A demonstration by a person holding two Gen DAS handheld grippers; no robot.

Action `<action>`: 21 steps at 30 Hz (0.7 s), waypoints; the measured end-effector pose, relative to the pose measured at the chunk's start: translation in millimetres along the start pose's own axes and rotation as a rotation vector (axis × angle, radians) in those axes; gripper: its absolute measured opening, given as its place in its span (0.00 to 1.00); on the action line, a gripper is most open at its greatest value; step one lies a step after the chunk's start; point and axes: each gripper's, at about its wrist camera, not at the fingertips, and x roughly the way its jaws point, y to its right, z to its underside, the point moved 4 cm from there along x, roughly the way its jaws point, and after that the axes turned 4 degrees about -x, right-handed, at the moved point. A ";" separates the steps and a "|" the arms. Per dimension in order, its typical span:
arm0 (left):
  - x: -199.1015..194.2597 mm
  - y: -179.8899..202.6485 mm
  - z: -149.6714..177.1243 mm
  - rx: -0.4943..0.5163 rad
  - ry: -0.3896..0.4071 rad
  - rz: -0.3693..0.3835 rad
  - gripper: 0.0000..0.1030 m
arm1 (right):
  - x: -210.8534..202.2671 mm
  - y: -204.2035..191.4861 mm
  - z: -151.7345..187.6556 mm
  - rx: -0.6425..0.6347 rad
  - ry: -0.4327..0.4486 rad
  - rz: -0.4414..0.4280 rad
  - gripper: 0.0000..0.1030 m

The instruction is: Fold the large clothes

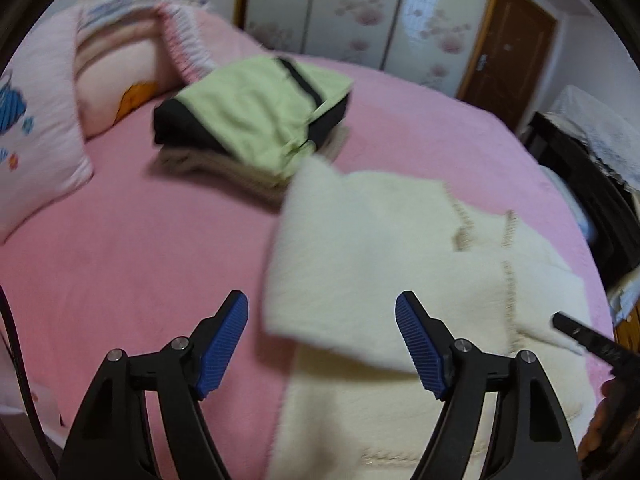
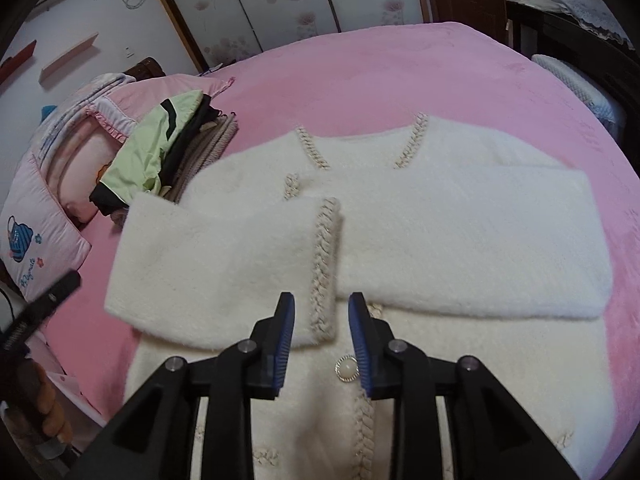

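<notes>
Cardigan, soft, fluffy and judged light and limp, is spread on the bed ahead of both grippers, the left gripper held wide open, the right gripper narrowly parted and empty, and is best pinched at its hem corners.

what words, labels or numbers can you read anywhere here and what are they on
Pink pillow: one line of cursive embroidery under its blue motif, too small and slanted to read for sure.
White fuzzy cardigan: no text; only braided trim and a pearl button.
Green and black folded garment: no text visible.
Left gripper and right gripper: no markings legible.
</notes>
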 end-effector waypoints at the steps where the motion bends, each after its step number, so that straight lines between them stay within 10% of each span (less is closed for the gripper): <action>1: 6.6 -10.2 5.3 -0.026 -0.024 -0.010 0.73 | 3.2 -0.6 -1.7 -0.003 -0.004 0.003 0.27; 21: 83.7 -39.6 26.1 -0.159 -0.143 -0.031 0.73 | 111.5 6.5 -29.6 0.009 -0.126 -0.073 0.27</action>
